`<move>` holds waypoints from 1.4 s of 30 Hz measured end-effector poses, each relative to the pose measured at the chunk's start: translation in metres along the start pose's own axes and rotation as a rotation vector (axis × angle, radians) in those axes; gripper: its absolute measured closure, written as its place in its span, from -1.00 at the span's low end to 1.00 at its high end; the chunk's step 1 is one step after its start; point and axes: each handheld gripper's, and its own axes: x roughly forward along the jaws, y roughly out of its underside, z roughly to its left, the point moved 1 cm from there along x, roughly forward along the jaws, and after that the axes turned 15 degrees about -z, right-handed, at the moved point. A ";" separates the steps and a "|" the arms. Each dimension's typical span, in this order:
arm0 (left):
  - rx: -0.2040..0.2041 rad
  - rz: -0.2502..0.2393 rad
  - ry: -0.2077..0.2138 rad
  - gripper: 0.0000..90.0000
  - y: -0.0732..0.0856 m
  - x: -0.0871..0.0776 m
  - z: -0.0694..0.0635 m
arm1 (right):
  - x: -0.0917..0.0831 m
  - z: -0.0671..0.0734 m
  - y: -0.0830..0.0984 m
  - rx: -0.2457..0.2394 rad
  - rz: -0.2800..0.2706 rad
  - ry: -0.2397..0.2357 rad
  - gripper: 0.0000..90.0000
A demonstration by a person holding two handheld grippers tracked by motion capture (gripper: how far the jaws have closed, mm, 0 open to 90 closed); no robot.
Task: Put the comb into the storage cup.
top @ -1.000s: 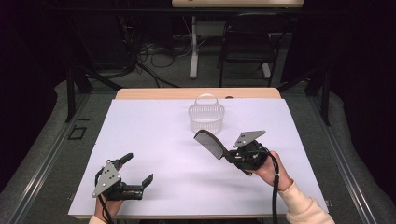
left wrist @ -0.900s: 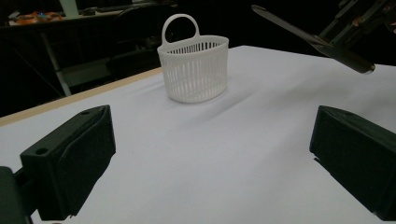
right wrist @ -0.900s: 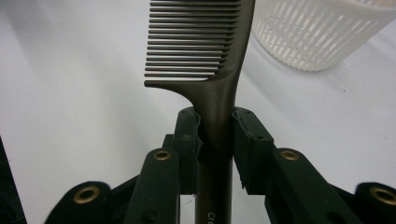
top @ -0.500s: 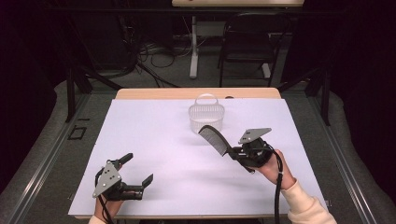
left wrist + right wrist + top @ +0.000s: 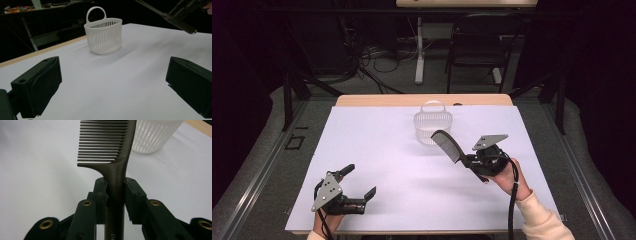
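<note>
A lab or recording studio: dark curtained walls surround one bench [image 5: 362,150] under a plain white sheet, with loose cables [image 5: 377,55] on the floor, a black chair [image 5: 474,55] and a table leg [image 5: 419,50] beyond.

Right gripper view: comb [image 5: 113,157] teeth tips and handle end cut by frame edges; basket [image 5: 155,135] top cropped; handle lettering unreadable.
</note>
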 end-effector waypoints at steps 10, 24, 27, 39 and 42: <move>-0.006 0.009 0.001 -1.00 0.002 0.002 0.002 | -0.003 -0.008 0.001 0.018 -0.013 0.017 0.61; -0.003 0.003 -0.010 -1.00 0.001 -0.002 0.003 | -0.007 -0.013 -0.001 0.031 -0.030 0.050 0.61; 0.000 0.001 -0.011 -1.00 0.000 -0.002 0.003 | -0.006 -0.014 -0.001 0.030 -0.031 0.054 0.61; 0.013 0.006 -0.007 -1.00 0.001 -0.002 0.001 | -0.007 -0.021 -0.001 0.040 -0.059 0.089 0.61; 0.013 0.008 -0.011 -1.00 0.000 -0.002 0.001 | -0.007 -0.022 -0.002 0.043 -0.067 0.091 0.61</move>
